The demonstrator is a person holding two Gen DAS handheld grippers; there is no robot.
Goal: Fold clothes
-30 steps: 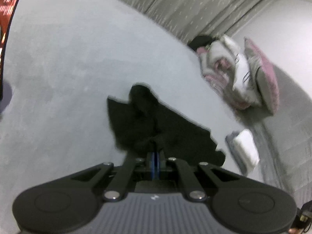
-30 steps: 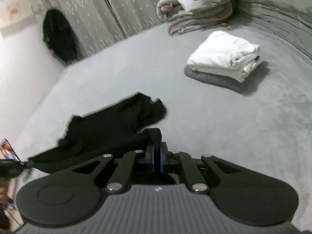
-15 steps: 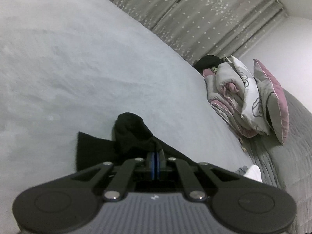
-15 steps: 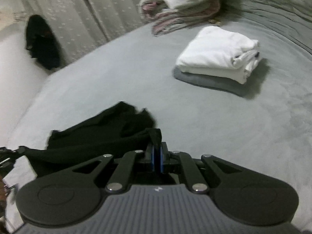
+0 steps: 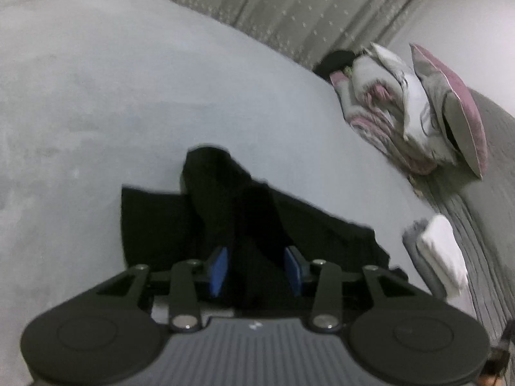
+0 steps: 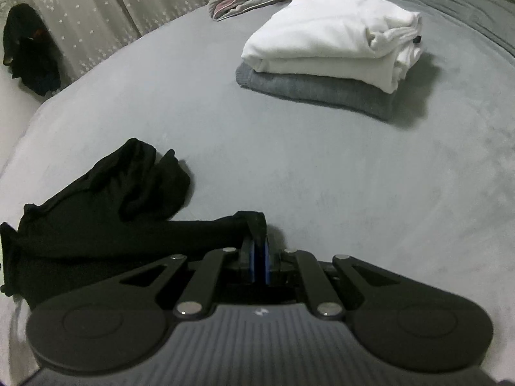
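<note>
The left claw (image 5: 256, 270) stands wide open, its blue pads (image 5: 218, 270) apart on either side of a ridge of the black garment (image 5: 225, 212), which runs between them without being pinched. The right claw (image 6: 259, 257) is closed tight on a fold of the same garment (image 6: 106, 225), the cloth bunched up between its pads.

The garment lies crumpled on the grey bed (image 6: 322, 177), close to the near edge, stretching from the right claw away to that claw's left, with a rumpled end turned up farther in.

Farther up the bed, well apart from the garment, sits a pile of folded clothes: a white piece (image 6: 331, 35) resting on a grey one (image 6: 309, 88). In the left view this pile (image 5: 441, 251) shows at the right side.

Beyond it, toward the far end of the bed, bedding and pillows (image 5: 415, 109) are stacked in pink, white and grey. A pale dotted curtain (image 6: 80, 16) hangs behind the bed, with something dark (image 6: 29, 48) hanging against it.
</note>
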